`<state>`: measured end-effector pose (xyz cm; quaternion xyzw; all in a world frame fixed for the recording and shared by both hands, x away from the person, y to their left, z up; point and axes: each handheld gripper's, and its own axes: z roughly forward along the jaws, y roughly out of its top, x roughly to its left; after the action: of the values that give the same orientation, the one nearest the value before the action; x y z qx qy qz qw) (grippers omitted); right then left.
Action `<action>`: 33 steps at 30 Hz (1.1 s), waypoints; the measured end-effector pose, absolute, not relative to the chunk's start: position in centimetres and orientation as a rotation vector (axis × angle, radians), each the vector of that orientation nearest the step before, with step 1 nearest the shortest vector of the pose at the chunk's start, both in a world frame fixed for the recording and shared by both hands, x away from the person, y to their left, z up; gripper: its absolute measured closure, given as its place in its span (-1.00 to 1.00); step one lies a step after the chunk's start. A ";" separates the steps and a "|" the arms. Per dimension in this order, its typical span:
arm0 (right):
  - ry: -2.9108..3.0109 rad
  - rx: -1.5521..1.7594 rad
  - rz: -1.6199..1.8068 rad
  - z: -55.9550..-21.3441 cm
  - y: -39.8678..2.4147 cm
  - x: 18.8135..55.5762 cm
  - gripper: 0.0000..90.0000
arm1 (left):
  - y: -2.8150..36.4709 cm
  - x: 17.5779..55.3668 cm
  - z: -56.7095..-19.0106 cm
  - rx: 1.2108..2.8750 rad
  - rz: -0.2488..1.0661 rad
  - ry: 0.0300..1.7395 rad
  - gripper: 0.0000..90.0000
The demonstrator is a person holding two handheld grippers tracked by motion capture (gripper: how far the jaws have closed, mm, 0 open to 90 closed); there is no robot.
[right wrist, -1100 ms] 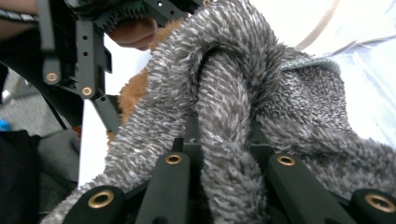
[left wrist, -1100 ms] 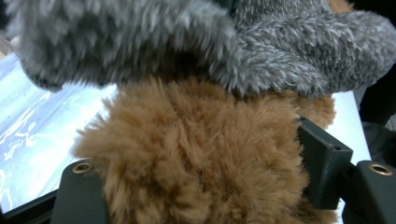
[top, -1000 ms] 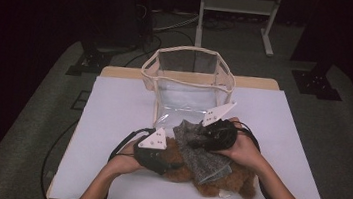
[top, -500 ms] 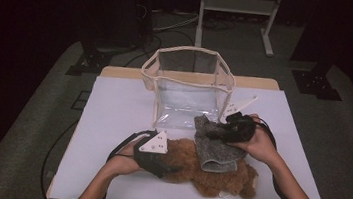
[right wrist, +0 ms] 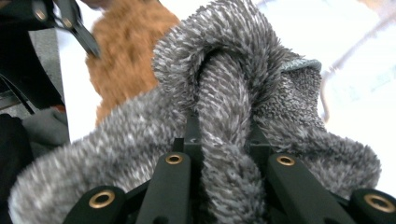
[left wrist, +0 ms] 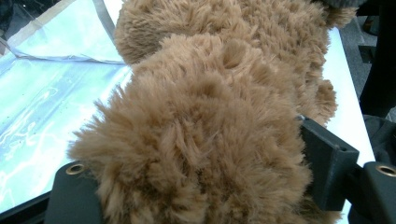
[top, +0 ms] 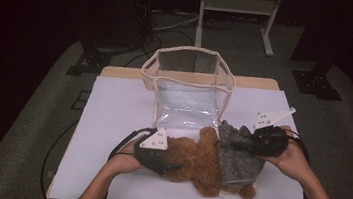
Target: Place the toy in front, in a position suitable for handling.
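Two things are being handled near the counter's [top: 113, 102] front edge: a brown teddy bear [top: 198, 160] lying there, its fur sitting between the left gripper's [top: 157, 160] jaws, which have just been opening, and a grey garment [top: 235, 159] being clamped by the right gripper [top: 240, 143]. Undressing is seemingly half finished.

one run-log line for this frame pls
left hand-held gripper: jaws just opening, brown plush toy between them | right hand-held gripper: shut on grey fuzzy garment | clear bag: upright behind
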<state>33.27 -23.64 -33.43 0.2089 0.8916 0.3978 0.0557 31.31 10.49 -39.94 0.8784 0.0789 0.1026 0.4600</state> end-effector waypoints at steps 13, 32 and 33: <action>2.773 0.608 1.189 -35.2 -22.2 33.9 0.69 | 10.6 31.3 -40.0 2.163 0.251 0.190 -0.42; 2.778 0.559 1.281 -35.5 -20.5 33.8 0.69 | 10.5 31.6 -40.0 2.163 0.259 0.211 -0.47; 2.782 0.560 1.275 -35.6 -20.4 33.9 0.69 | 10.5 31.6 -40.0 2.162 0.259 0.211 -0.46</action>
<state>33.86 -20.44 -35.58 0.1801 0.8941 0.4098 0.0152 31.62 10.50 -40.02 0.8780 0.0859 0.1053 0.4589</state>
